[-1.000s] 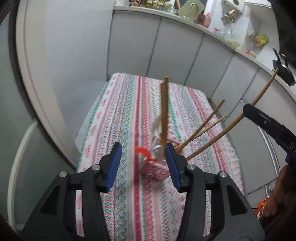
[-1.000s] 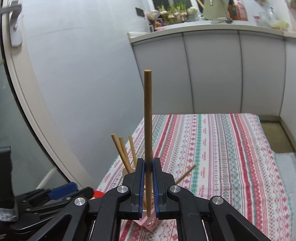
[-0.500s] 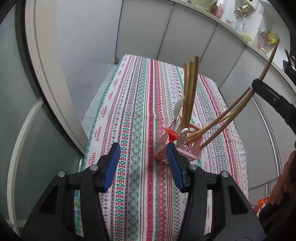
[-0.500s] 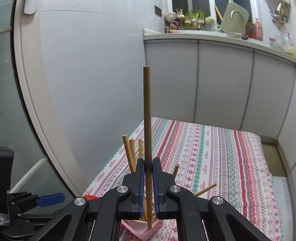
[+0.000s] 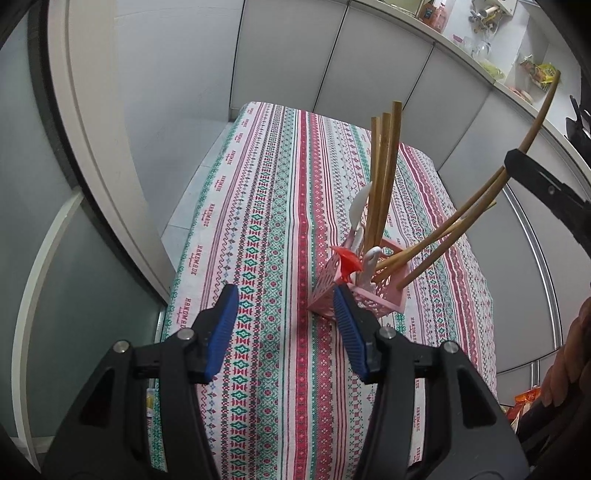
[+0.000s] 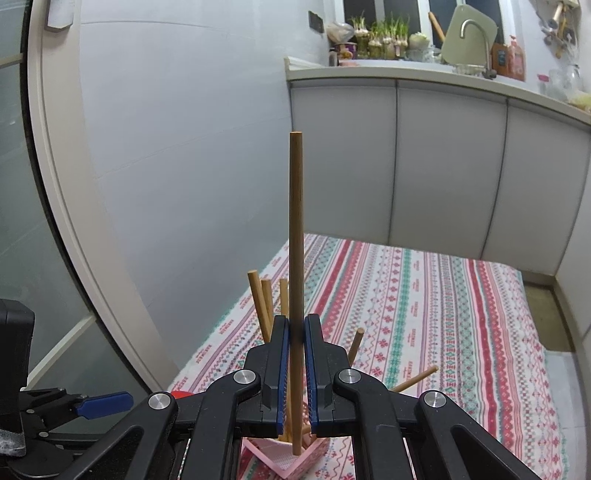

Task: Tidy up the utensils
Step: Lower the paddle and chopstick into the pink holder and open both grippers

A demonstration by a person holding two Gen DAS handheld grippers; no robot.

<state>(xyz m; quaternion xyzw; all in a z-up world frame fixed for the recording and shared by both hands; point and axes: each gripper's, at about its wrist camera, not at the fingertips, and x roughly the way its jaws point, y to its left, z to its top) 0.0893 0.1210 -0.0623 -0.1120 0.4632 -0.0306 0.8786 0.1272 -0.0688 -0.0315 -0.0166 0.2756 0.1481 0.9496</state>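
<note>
Patterned tablecloth (image 5: 280, 206) carries the pink utensil basket (image 5: 373, 291), which holds wooden chopsticks and white spoons. Left gripper (image 5: 286, 321) is spread wide and empty, the basket at its 1 o'clock. Right gripper (image 6: 295, 339) is clamped on a single upright chopstick (image 6: 295, 229), whose lower tip hangs over the basket.

A striped patterned tablecloth (image 6: 443, 314) in red, green and white covers the surface. Behind the tablecloth runs a row of grey cabinet doors (image 6: 443, 166), topped by a counter with a sink tap (image 6: 476, 40), a pale cutting board (image 6: 467, 31), potted green sprouts (image 6: 384, 33) and an orange soap bottle (image 6: 515, 61). Left of the tablecloth curves a white door frame (image 5: 96, 147)
</note>
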